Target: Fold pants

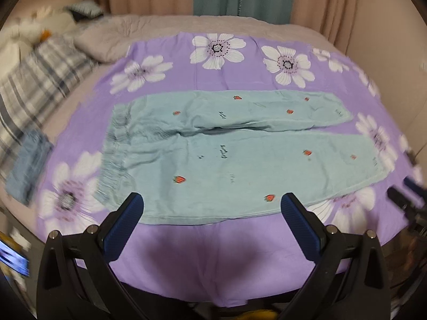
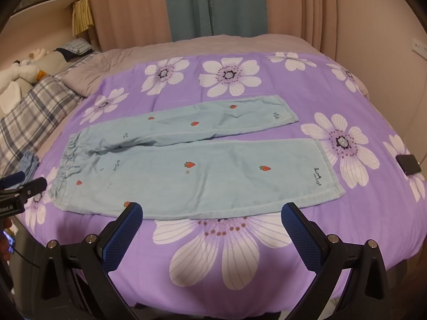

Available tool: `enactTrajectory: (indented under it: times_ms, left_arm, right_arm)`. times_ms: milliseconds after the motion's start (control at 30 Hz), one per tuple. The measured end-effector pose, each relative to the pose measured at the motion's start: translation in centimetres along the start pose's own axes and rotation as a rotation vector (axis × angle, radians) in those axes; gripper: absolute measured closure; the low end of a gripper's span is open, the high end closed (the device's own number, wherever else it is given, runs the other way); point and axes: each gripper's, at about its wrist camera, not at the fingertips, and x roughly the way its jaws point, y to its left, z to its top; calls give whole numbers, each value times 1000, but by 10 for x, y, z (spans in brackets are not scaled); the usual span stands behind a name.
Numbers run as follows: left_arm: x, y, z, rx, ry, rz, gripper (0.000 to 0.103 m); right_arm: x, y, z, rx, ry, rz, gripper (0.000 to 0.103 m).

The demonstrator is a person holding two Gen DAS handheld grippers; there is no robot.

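Note:
Light blue pants with small strawberry prints lie flat on a purple flowered sheet, waistband to the left, both legs stretched to the right and slightly apart. My left gripper hovers open over the near hem edge of the pants, nothing between its blue pads. My right gripper is open too, just short of the near leg's edge. The right gripper shows blurred at the right edge of the left wrist view; the left one sits at the left edge of the right wrist view.
A plaid pillow and a grey quilt lie at the left of the bed. A folded blue garment rests near the left edge. A dark phone lies on the sheet at right. Curtains hang behind.

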Motion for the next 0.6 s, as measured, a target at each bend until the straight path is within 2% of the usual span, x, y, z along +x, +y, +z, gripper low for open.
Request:
enactTrajectory:
  times_ms: [133, 233, 433, 600]
  left_arm:
    - [25, 32, -6, -172, 61, -69, 0]
    - [38, 59, -16, -289, 69, -66, 1]
    - [47, 123, -42, -535, 50, -70, 1]
    - [54, 156, -58, -662, 28, -97, 2]
  right_arm:
    - [11, 16, -2, -45, -11, 71, 0]
    - [27, 45, -9, -123, 2, 146, 0]
    - [53, 115, -24, -379, -36, 243, 0]
    - [81, 166, -27, -570, -19, 336, 0]
